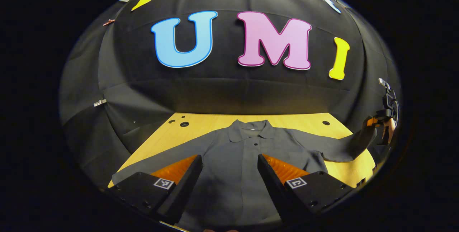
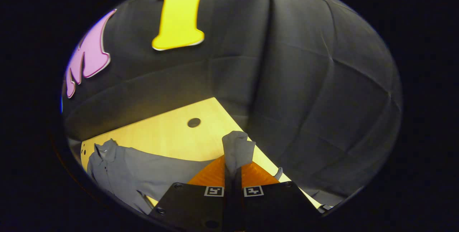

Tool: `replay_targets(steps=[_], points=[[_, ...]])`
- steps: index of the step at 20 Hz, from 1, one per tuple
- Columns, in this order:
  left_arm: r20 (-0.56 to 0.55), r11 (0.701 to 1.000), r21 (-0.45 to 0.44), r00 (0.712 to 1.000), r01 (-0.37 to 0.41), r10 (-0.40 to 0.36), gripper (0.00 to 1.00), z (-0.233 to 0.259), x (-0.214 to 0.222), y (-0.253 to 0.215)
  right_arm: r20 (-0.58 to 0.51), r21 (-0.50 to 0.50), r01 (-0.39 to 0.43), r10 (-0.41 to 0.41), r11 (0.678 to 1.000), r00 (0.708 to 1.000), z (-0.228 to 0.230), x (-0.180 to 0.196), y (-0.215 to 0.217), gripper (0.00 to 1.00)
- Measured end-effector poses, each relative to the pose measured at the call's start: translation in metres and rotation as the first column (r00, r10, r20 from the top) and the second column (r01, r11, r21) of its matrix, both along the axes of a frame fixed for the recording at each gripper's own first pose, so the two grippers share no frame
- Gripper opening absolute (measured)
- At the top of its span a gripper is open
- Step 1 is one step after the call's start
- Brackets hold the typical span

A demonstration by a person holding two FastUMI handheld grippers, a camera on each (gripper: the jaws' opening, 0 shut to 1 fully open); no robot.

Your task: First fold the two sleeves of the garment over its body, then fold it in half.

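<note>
A grey collared shirt (image 1: 236, 164) lies face up on the wooden table (image 1: 200, 121), collar toward the far wall. My left gripper (image 1: 229, 169) hovers open over the shirt's body, nothing between its fingers. The shirt's right-hand sleeve (image 1: 344, 146) stretches out and lifts off the table at the far right, where the right gripper (image 1: 376, 121) holds its end. In the right gripper view my right gripper (image 2: 233, 169) is shut on the sleeve cuff (image 2: 236, 147), which sticks up between the fingers. The shirt's body (image 2: 143, 174) lies to the lower left there.
The table has round holes (image 1: 184, 124) near its back corners and one hole (image 2: 194, 122) shows close to the lifted cuff. Black cloth walls stand close behind and beside the table. The table's right edge (image 2: 251, 135) runs just past the right gripper.
</note>
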State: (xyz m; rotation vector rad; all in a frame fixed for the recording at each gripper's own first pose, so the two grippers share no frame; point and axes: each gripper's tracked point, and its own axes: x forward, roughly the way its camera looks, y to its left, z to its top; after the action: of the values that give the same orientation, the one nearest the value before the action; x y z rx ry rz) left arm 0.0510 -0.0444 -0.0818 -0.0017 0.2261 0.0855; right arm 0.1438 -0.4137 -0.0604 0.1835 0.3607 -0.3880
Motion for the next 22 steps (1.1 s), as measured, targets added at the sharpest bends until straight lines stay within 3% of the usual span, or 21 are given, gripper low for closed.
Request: replay_targets(steps=[5,9,17,22], points=[[-0.017,0.998,-0.034,0.999,-0.045,0.045,0.98,-0.01,-0.012,0.021,0.054,0.025,-0.152,0.151,0.988,0.987,0.066,-0.016,0.043,0.05],[-0.023,0.996,-0.044,0.997,-0.078,0.077,0.98,-0.014,-0.016,0.036,0.04,-0.012,-0.303,0.303,0.953,0.952,0.096,-0.034,0.07,0.05],[-0.05,0.986,-0.041,0.986,-0.16,0.158,0.98,-0.021,-0.039,0.07,-0.018,-0.036,-0.546,0.545,0.837,0.838,0.165,-0.077,0.127,0.05],[-0.087,0.972,-0.053,0.971,-0.227,0.222,0.98,-0.032,-0.061,0.095,-0.048,-0.026,-0.658,0.657,0.752,0.752,0.18,-0.096,0.176,0.05]])
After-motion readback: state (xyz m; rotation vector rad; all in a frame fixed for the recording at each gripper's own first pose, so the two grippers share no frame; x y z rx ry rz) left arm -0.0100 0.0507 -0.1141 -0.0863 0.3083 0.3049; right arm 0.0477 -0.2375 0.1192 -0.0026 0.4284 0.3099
